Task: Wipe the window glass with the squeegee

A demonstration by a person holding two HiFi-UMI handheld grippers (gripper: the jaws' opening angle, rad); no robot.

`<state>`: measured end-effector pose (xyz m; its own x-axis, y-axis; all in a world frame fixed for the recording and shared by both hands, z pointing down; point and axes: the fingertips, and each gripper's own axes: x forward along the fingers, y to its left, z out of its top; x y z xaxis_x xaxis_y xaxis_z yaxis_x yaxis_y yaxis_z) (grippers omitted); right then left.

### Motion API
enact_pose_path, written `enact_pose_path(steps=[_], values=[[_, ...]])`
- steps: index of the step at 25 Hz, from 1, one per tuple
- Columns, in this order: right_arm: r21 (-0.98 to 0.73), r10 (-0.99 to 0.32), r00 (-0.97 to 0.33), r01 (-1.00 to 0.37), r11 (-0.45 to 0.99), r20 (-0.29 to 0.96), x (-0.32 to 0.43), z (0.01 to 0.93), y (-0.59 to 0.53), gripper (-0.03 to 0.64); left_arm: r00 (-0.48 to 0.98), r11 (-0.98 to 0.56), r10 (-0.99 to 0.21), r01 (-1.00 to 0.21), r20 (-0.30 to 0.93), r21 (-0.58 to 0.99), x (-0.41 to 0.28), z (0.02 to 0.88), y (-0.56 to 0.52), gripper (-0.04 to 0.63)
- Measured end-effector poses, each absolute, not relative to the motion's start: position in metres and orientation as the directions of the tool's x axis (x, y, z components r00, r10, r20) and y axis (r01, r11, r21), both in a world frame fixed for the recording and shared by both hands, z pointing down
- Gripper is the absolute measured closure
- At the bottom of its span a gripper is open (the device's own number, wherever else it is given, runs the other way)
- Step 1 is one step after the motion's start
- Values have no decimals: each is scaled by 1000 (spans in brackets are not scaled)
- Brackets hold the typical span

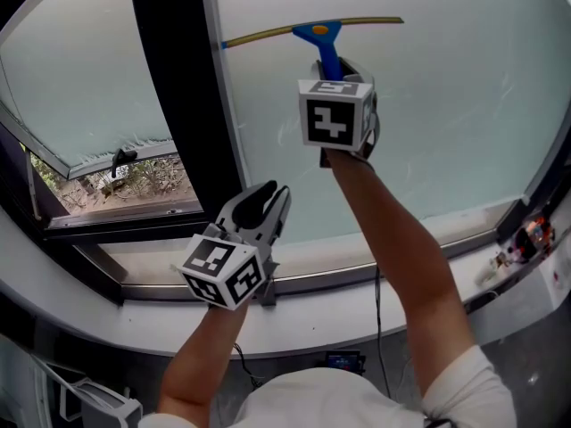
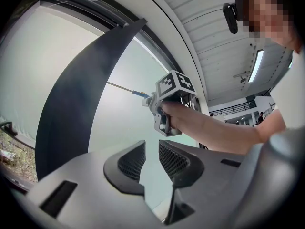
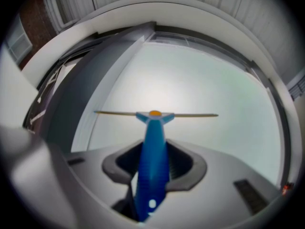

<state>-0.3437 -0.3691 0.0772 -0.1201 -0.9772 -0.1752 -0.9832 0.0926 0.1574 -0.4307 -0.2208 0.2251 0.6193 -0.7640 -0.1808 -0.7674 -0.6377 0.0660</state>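
A squeegee [image 1: 317,30] with a blue handle and a thin yellowish blade lies flat against the frosted window glass [image 1: 446,87], high up and near the pane's left edge. My right gripper [image 1: 343,65] is raised on an outstretched arm and shut on the blue handle [image 3: 153,159]. In the right gripper view the blade [image 3: 190,114] runs level across the glass. My left gripper [image 1: 272,190] hangs lower, above the sill, with its pads [image 2: 133,161] nearly together and nothing between them. From the left gripper view I see the right gripper [image 2: 164,104] and the blade's end [image 2: 131,90].
A wide black mullion [image 1: 178,87] stands left of the pane. Beyond it, a tilted-open sash [image 1: 80,61] shows plants outside. A white sill [image 1: 357,270] runs below the glass. Small red parts and cables [image 1: 526,239] sit at the sill's right end.
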Motion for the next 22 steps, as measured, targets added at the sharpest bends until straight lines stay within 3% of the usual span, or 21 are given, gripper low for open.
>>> enact_pose_path(steps=[22], values=[[117, -983, -143, -985, 130, -114, -347, 138, -364, 463, 620, -634, -772, -766, -140, 106, -432, 256, -218, 488]])
